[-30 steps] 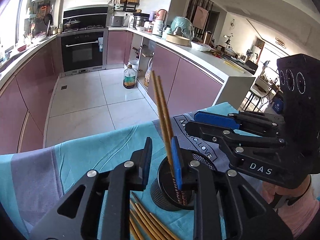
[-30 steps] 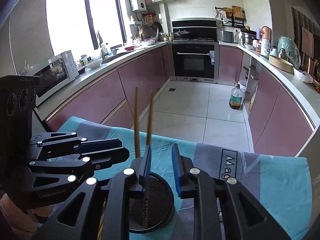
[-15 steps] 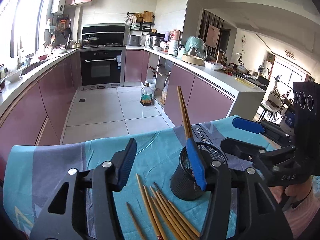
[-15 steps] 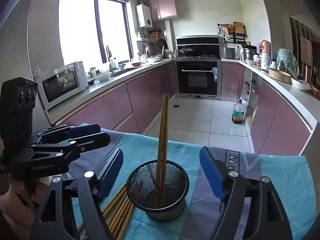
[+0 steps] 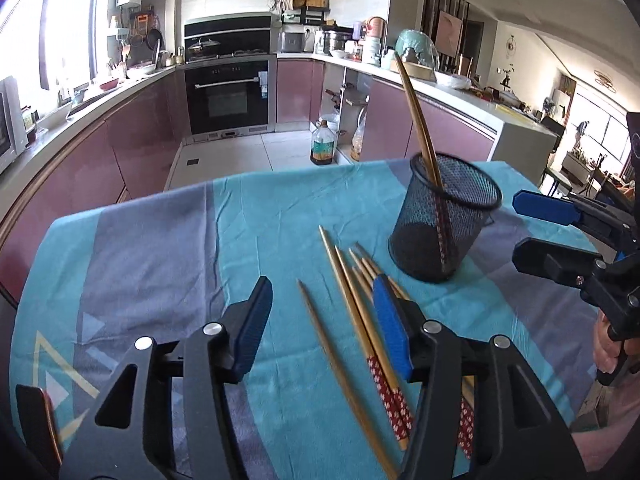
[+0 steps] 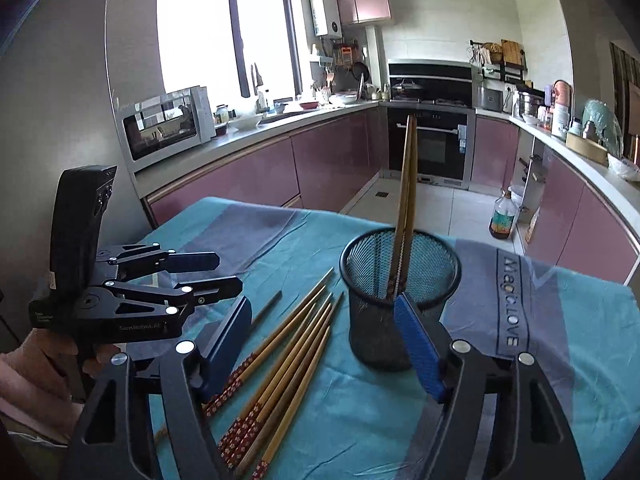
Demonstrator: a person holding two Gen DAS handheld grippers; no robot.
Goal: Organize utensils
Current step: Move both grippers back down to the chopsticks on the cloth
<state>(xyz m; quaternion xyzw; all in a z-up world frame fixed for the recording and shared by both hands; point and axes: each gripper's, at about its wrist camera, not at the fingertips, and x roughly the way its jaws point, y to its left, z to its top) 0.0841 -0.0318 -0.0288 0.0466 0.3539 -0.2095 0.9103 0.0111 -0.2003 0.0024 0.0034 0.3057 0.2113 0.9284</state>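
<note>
Two chopsticks (image 6: pixel 406 208) already stand in the black mesh cup (image 6: pixel 400 292), leaning toward twelve o'clock. The bigger share is left: a loose bundle of chopsticks (image 6: pixel 280 360) lies on the teal cloth (image 6: pixel 560 340) at the cup's eight o'clock. Both tools carry nothing; the left gripper (image 5: pixel 320 328) and right gripper (image 6: pixel 328 344) are closing slightly, jaws apart above that bundle, pressing on nothing.
</note>
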